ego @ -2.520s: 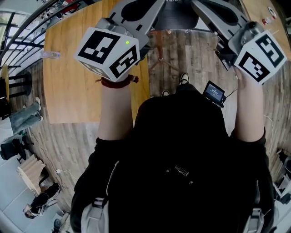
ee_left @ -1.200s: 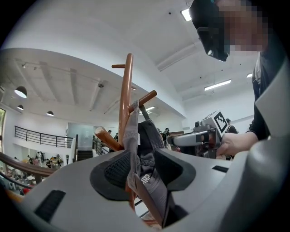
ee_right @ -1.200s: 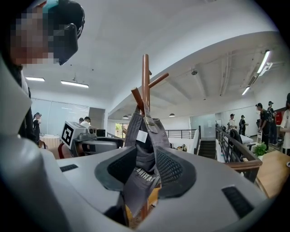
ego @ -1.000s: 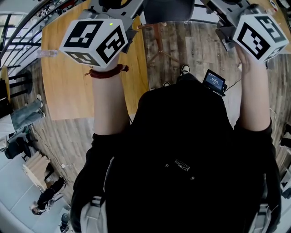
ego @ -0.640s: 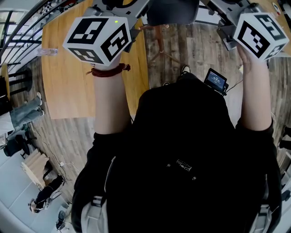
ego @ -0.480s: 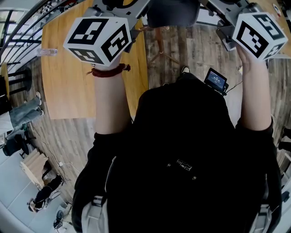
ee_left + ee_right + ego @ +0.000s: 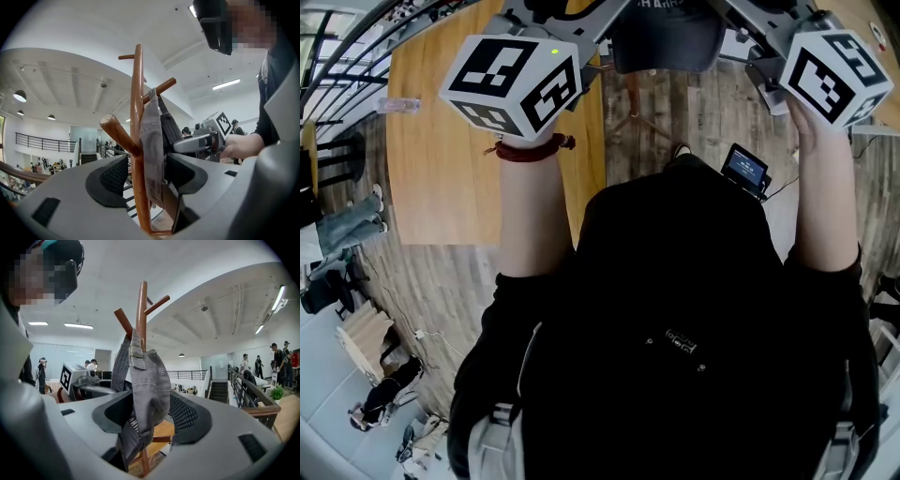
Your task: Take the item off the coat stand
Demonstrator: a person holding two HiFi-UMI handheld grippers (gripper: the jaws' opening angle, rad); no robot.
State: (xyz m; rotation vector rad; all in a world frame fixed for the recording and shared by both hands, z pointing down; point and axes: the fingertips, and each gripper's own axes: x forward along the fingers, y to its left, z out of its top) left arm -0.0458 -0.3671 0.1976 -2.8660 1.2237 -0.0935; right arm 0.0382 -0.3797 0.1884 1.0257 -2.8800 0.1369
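A grey cap hangs on a peg of the wooden coat stand. In the head view the cap shows at the top edge, between my two raised hands. My right gripper is open, its jaws just widened, with the cap hanging between the pads. From the opposite side, my left gripper is open too and has just widened; the cap and the stand's pole lie between its pads. Each gripper faces the other across the stand.
A long wooden table lies below on the left, on a plank floor. The stand's feet show beneath the cap. A small lit screen sits near my right arm. A railing and people stand far off.
In the head view both marker cubes have drifted slightly down and toward me. More of the grey cap now shows at the top edge.
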